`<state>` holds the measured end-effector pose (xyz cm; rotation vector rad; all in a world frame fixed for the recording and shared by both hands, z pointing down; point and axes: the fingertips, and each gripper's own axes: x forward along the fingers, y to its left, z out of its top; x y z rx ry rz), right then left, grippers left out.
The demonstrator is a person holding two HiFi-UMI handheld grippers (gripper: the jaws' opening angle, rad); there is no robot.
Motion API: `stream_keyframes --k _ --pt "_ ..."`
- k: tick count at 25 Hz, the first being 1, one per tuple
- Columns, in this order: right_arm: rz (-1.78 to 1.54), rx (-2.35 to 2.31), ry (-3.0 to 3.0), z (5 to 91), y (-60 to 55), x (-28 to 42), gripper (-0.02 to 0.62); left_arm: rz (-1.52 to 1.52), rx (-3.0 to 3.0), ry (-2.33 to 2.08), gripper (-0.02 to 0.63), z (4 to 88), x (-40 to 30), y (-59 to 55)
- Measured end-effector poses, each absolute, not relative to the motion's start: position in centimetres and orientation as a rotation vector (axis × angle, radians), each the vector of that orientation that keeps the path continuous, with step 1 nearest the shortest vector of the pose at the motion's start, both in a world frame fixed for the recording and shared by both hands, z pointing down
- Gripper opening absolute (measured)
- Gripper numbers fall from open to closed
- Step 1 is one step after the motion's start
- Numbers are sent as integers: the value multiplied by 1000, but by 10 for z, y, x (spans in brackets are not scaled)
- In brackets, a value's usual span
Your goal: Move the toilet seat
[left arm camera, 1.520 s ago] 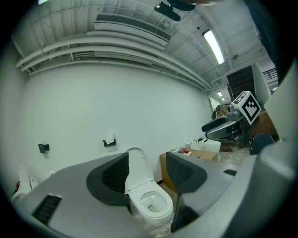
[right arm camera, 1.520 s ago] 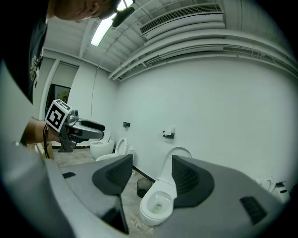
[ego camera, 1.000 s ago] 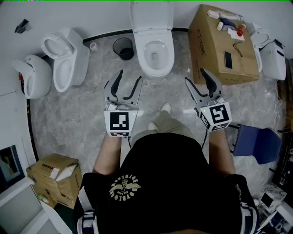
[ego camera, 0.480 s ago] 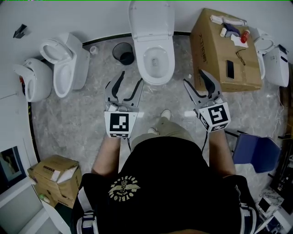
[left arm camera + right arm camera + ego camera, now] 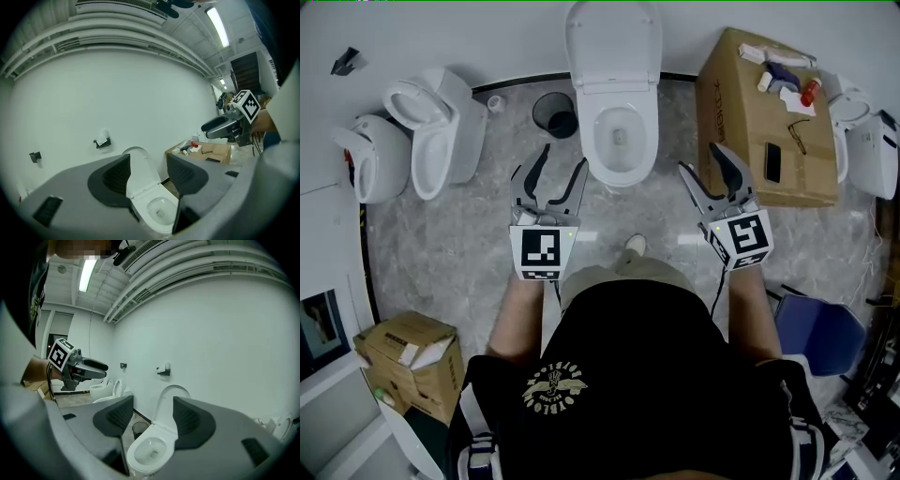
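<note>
Much of the lower head view is blocked by the person's black shirt [image 5: 628, 375], and only the toe of one shoe [image 5: 635, 246] is seen beyond it. A blue chair [image 5: 820, 333] is cut off at the right edge. The small items on the brown cardboard box [image 5: 764, 112] are too small to be named.

The toilet seat [image 5: 593, 141] appears to lie flat as a smooth oval ring on the glossy white toilet [image 5: 621, 183] at the wall. The rounded lid [image 5: 612, 42] is raised upright behind it. A round dark waste bin [image 5: 553, 112] is set just beside the toilet on the grey marbled floor [image 5: 441, 253].

The left gripper [image 5: 565, 156] and right gripper [image 5: 699, 157] are held level, one at each side of the bowl's front and apart from it. On both, the dark ribbed fingers [image 5: 112, 176] are spread wide, and nothing is held between them.
</note>
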<state>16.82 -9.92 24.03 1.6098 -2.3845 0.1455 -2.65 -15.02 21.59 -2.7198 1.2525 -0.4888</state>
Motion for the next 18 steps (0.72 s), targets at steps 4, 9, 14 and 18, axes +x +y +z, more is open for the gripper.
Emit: stream_keyframes --k 4,9,14,18 --pt "147 1594 -2389 248 -111 185 253 -543 -2708 1286 241 227 -21 -159" --pt "168 1584 -2377 265 -118 202 253 -602 -2688 1315 241 245 -26 -168" --pt "241 1589 -2341 297 -124 215 253 -649 -2718 1340 241 274 -34 -178" --pt "294 1592 -2318 324 -133 217 253 -710 -2743 1335 241 306 -38 -188"
